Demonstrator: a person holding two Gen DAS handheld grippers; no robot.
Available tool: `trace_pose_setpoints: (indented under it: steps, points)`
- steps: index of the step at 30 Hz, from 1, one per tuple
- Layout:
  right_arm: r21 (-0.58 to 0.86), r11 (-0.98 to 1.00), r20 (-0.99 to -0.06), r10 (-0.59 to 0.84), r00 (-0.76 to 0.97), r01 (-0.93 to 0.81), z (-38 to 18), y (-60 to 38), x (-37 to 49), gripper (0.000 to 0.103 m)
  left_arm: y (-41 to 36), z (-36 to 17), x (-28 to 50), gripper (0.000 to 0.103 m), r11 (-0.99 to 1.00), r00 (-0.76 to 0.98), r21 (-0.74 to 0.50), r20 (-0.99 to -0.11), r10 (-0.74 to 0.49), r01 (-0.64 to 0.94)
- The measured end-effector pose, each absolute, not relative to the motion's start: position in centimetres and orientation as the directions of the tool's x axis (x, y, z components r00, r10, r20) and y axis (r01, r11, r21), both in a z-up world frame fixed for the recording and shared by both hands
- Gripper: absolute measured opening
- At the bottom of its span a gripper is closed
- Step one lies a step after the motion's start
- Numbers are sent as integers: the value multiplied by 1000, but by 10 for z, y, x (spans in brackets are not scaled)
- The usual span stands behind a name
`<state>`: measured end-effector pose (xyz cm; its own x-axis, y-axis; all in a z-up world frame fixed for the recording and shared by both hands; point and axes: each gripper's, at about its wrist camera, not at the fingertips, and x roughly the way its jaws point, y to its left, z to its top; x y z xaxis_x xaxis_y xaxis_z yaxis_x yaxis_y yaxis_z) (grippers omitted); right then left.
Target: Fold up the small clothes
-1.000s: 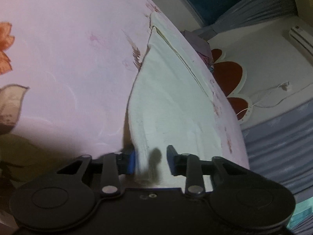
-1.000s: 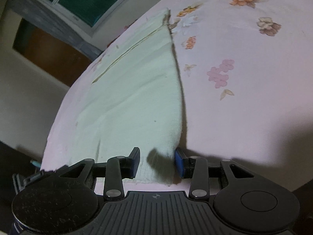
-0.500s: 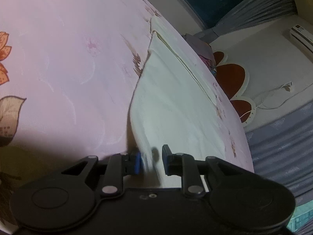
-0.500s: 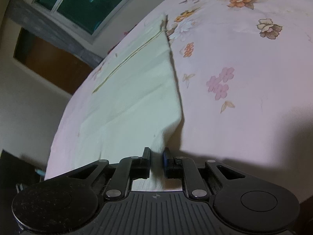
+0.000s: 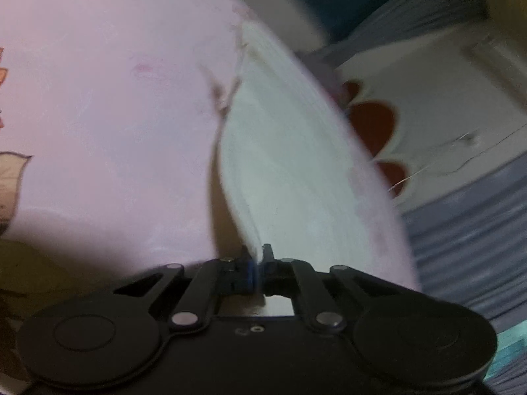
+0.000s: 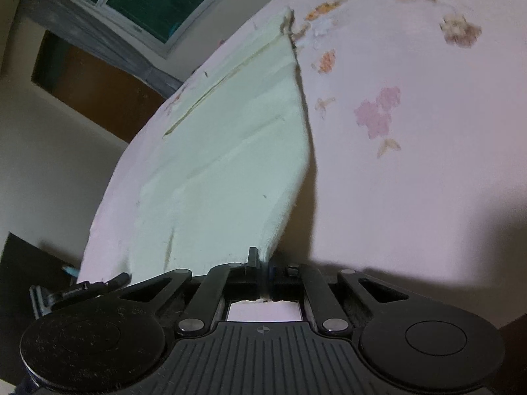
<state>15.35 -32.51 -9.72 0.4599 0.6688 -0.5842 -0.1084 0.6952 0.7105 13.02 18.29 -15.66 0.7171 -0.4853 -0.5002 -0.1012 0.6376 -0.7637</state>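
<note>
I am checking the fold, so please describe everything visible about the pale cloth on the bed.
The pale cloth looks like a soft, cream-white knitted garment, lying mostly flat on the pink floral bedsheet. A thin dark seam line runs near its far end. Some shallow creases cross it. Its near edge is raised off the sheet: the left claw and the right claw are each shut on one near corner.

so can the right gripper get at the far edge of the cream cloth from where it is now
Probably not as things stand: the right gripper is shut on the near corner of the cream cloth, and the far edge lies across the floral bedsheet. It would have to let go first.
</note>
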Motion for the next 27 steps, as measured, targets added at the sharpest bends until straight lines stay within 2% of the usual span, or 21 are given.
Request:
trace_pose_setpoints:
  steps: [2, 4, 6, 8, 13, 15, 21, 27]
  points:
    - [739, 662, -533, 691, 489, -130, -85, -329, 150, 3, 188, -152, 122, 4, 625, 765, -775, -456, -455, -90]
    - [739, 656, -505, 690, 519, -154, -75, -335, 147, 3, 194, -159, 117, 4, 631, 765, -763, -488, -421, -139]
    - [700, 700, -559, 661, 501, -143, -83, -333, 151, 3, 195, -171, 116, 4, 659, 730, -730, -548, -409, -179]
    - [655, 748, -643, 627, 440, -110, -102, -326, 158, 3, 199, -177, 114, 4, 628, 749, -757, -520, -412, -180]
    - [705, 699, -560, 654, 508, -123, -86, -331, 157, 3, 199, -167, 114, 3, 630, 765, -758, -504, -401, -168]
    - [700, 699, -544, 656, 523, -149, -74, -331, 161, 3, 203, -159, 115, 3, 612, 785, -777, -470, -403, -151]
    - [654, 714, -491, 652, 577, -250, -20, -324, 195, 3, 202, -113, 137, 3, 607, 833, -792, -377, -404, -64]
    - [600, 739, -436, 623, 650, -307, 31, -307, 253, 3, 200, -61, 198, 3, 640, 859, -768, -314, -405, 21]
